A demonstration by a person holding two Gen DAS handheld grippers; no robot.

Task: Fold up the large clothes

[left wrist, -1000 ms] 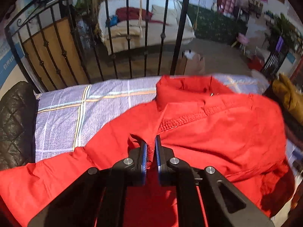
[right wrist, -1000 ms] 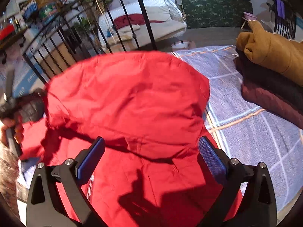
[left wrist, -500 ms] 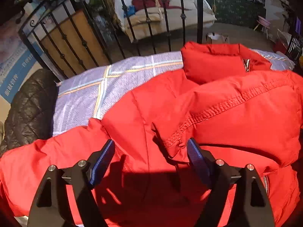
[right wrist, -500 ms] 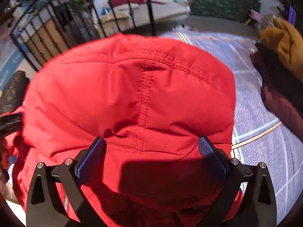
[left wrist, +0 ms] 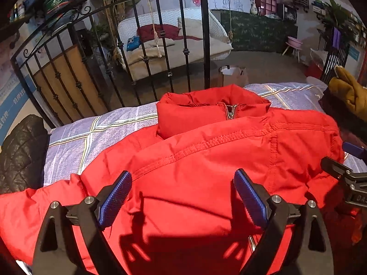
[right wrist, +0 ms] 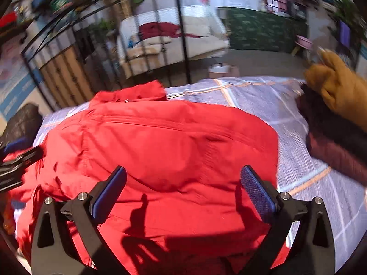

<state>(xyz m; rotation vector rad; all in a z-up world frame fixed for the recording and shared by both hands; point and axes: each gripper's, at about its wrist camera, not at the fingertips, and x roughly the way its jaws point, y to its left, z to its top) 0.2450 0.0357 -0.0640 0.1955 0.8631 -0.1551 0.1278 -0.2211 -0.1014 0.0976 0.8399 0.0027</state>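
I have just let go: my left gripper (left wrist: 182, 194) has been opening and now stands wide, nothing between its pads. My right gripper (right wrist: 183, 194) is spread too, empty. The red jacket (left wrist: 206, 160) lies on the bed (left wrist: 91, 133), near its front edge, puffy, collar zipped, a fold laid across its chest. Next, I judge, comes the left sleeve, though blur hides where it ends.
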